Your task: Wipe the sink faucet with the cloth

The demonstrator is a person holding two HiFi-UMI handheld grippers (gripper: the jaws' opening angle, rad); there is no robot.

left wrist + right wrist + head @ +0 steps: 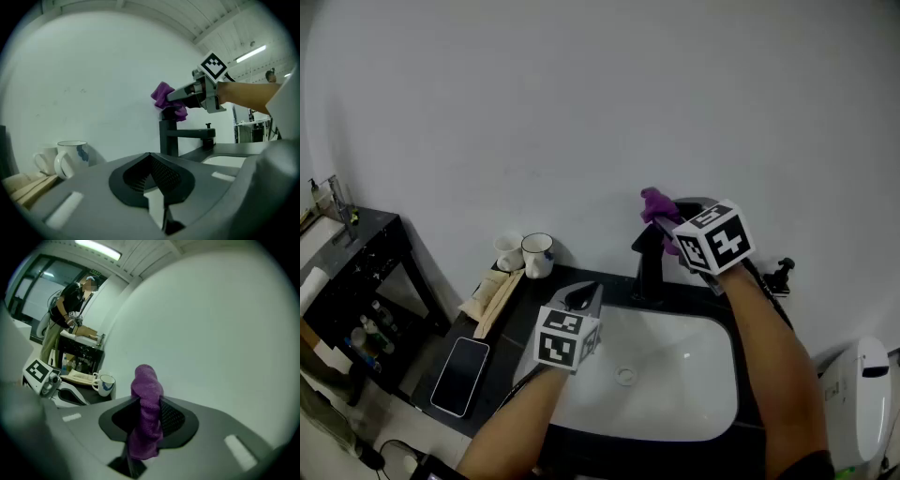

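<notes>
Right claw (664, 216) pinching a purple cloth (654, 201) at the top of a black sink faucet (648, 264).

The right claw was clamped on the bunched cloth, with a wad standing out past its tips, probably so that fabric and not plastic would meet the faucet. The cloth sat right at the top of the faucet's upright post, against it or just above; contact could not be confirmed. The left claw (584, 297) was closed with nothing in it, hovering low over the left rim of the white sink (698, 398), apparently kept clear of the wiping. Two mugs (528, 253) and a phone (460, 375) rested on the dark surface (517, 314) to the left.
</notes>
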